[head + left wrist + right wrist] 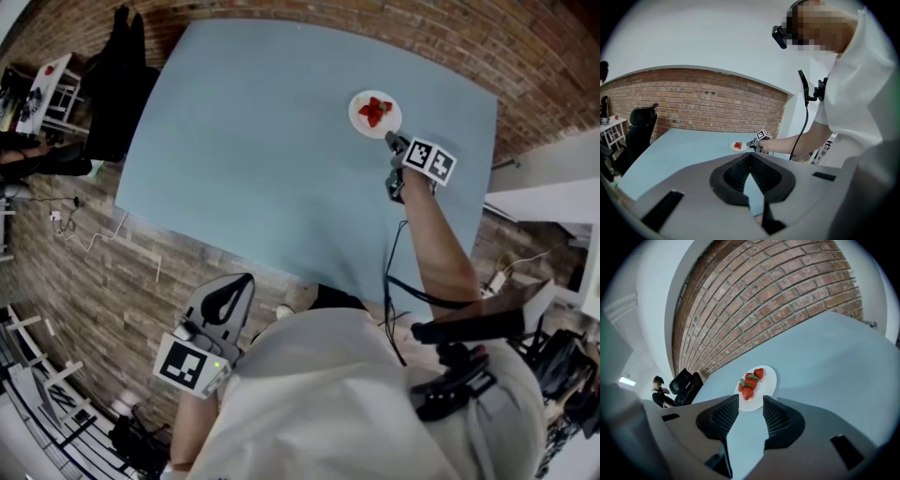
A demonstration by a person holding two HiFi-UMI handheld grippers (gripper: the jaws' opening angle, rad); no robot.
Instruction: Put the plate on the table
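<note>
Your right hand-held gripper [750, 400]: spread, empty, strawberry plate [769, 380] on worktop [825, 357] just ahead. Its view misses your left hand-held gripper [750, 157]: pressed together.

Head cam sits up high & looks almost straight down. From far up we see the whole blue table [281, 169], w/ the left gripper [234, 286] low by our body and the right gripper [392, 142] out by the plate [375, 114]. Left gripper cam sits just off the table edge & faces across it to the brick wall [703, 101]; the plate looks small & far. Right gripper cam is v. close to the plate & looks over it at the same wall. All 3 views share the plate & table.
</note>
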